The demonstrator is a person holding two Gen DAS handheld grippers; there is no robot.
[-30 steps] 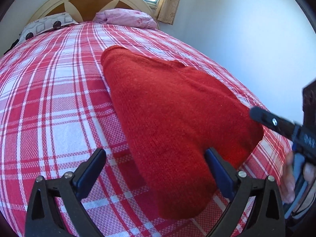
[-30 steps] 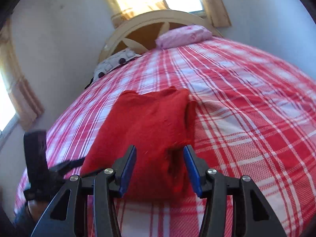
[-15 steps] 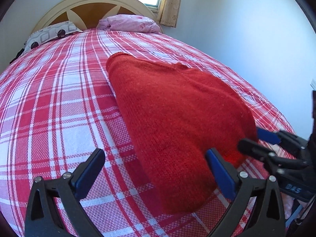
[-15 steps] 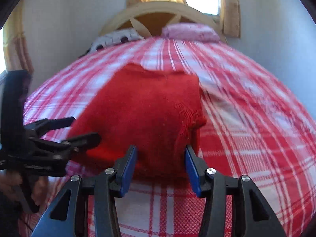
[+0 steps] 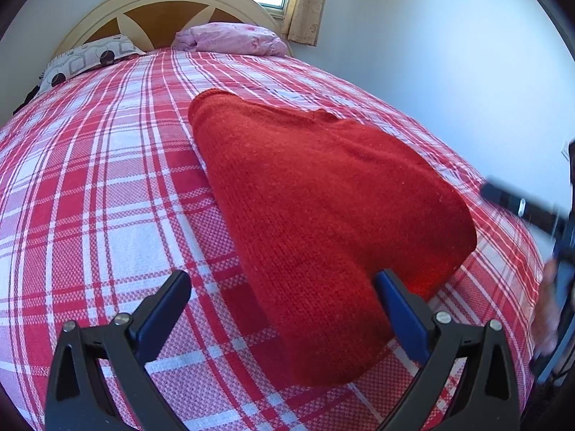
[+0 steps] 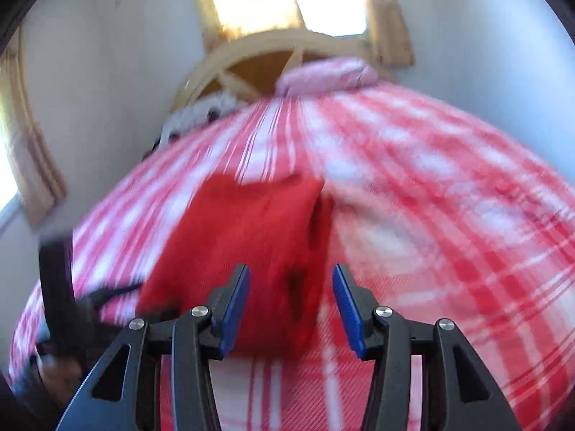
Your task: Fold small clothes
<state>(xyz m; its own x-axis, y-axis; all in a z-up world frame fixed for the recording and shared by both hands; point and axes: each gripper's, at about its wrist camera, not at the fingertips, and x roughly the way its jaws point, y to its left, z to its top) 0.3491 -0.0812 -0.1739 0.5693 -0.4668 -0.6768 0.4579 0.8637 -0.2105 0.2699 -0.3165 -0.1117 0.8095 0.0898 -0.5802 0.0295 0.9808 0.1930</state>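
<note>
In the left wrist view, the upper left of the frame holds a grey pillow (image 5: 90,59) printed with rounded squares and dark dots, set against an arched cream headboard (image 5: 169,3) with brown wooden panels. Below it spreads the bedspread (image 5: 82,186), a woven red-and-white check with a fine basket-like texture. At the lower edge the left gripper (image 5: 284,309) stands wide open, its black plastic arms ending in flat blue pads, nothing clamped between them; the right pad lies over the near edge of the sweater without pinching it. The red knitted sweater (image 5: 323,215) fills the centre, folded into a thick, rounded wedge, narrow at the far end and broad and bulging toward the lower right. A crumpled pink pillow (image 5: 233,39) lies at top centre, a patterned beige curtain (image 5: 305,3) beside it. At the far right edge the right gripper (image 5: 517,204) shows as a blurred dark bar above the bedspread.

The right wrist view is smeared by motion. The left gripper (image 6: 107,298) is a dark shape at lower left. In the lower centre the right gripper's blue pads stand partly open, gripping nothing, with the sweater's near edge lying beyond the gap.
</note>
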